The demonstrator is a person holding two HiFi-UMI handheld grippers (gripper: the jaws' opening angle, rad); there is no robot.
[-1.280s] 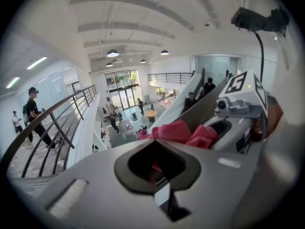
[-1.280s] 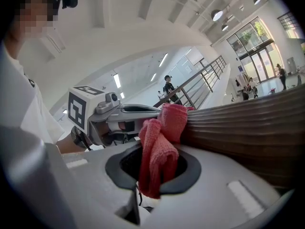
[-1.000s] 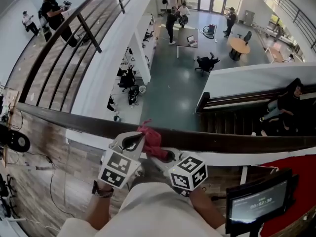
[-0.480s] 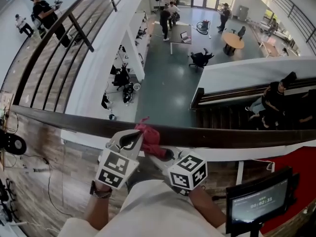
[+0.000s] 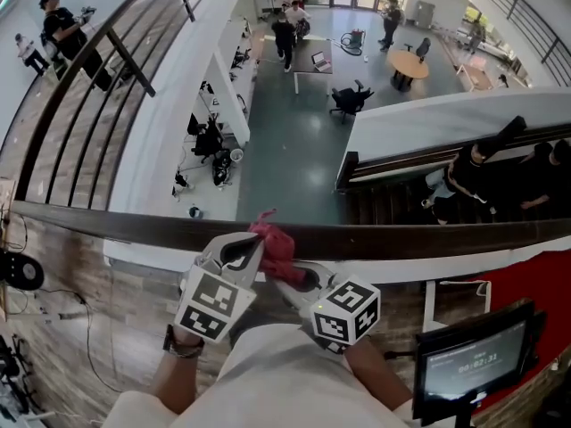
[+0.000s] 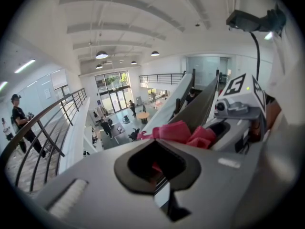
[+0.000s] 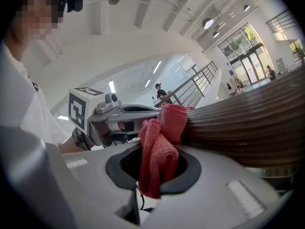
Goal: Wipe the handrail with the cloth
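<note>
A dark wooden handrail (image 5: 428, 239) runs across the head view, with a drop to a lower floor beyond it. A red cloth (image 5: 273, 242) lies bunched on top of the rail. My right gripper (image 5: 302, 279) comes up from below and is shut on the cloth (image 7: 159, 151), which hangs through its jaw opening and presses on the rail (image 7: 248, 123). My left gripper (image 5: 243, 253) sits just left of the cloth, its jaws together with a bit of red caught between them (image 6: 154, 166). The rest of the cloth (image 6: 183, 131) bulges past its tip beside the rail (image 6: 200, 109).
A screen on a stand (image 5: 468, 362) is at lower right beside a red floor covering (image 5: 526, 283). A black round device (image 5: 20, 271) and cables lie on the wooden floor at left. Beyond the rail are a staircase (image 5: 401, 203) and people on the lower floor.
Both grippers and the cloth stay at about the same place on the rail. The head view has swung a little, so the lower floor and the railing behind have shifted leftward.
</note>
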